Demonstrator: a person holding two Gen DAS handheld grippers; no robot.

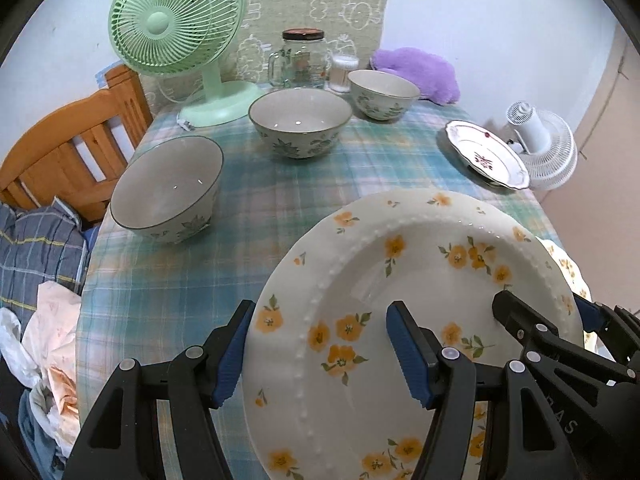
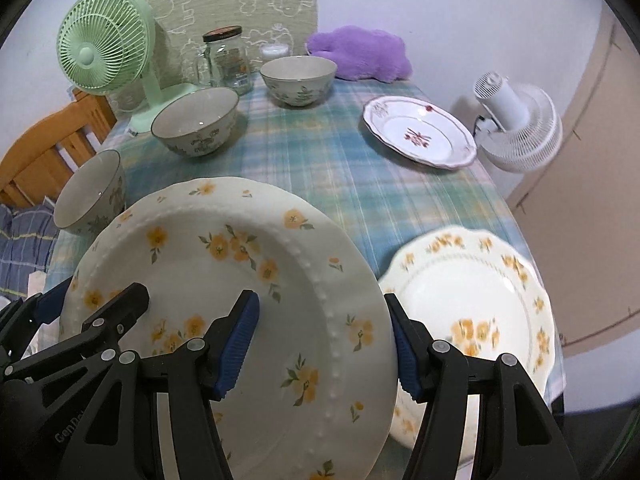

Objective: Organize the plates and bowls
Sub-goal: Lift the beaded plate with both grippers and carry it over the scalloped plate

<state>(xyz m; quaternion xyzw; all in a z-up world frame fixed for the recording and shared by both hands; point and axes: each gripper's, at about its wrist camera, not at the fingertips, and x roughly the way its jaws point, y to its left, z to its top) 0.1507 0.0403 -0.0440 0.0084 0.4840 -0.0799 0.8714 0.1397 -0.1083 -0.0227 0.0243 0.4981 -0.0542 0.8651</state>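
My left gripper (image 1: pixel 320 344) and right gripper (image 2: pixel 324 344) each clamp one side of the large yellow-flowered plate (image 1: pixel 420 280), jaws partly apart with the rim between the blue pads, one finger (image 1: pixel 408 356) on the plate's face, the other beneath its edge. The plate tilts above the near edge of the plaid-clothed table (image 1: pixel 248 208). Just beside it, at the table's near right corner, lies a scalloped yellow-flowered plate (image 2: pixel 472 300). A red-patterned plate (image 2: pixel 420 130) sits along the right edge. Three floral bowls line the far side: the nearest bowl (image 1: pixel 168 192) by the left edge, the middle bowl (image 1: pixel 300 120) toward the centre, the far bowl (image 1: pixel 382 94) near the back edge. Behind them stand a green fan (image 1: pixel 176 24), a glass jar (image 1: pixel 300 58) and a purple plush (image 1: pixel 416 72).
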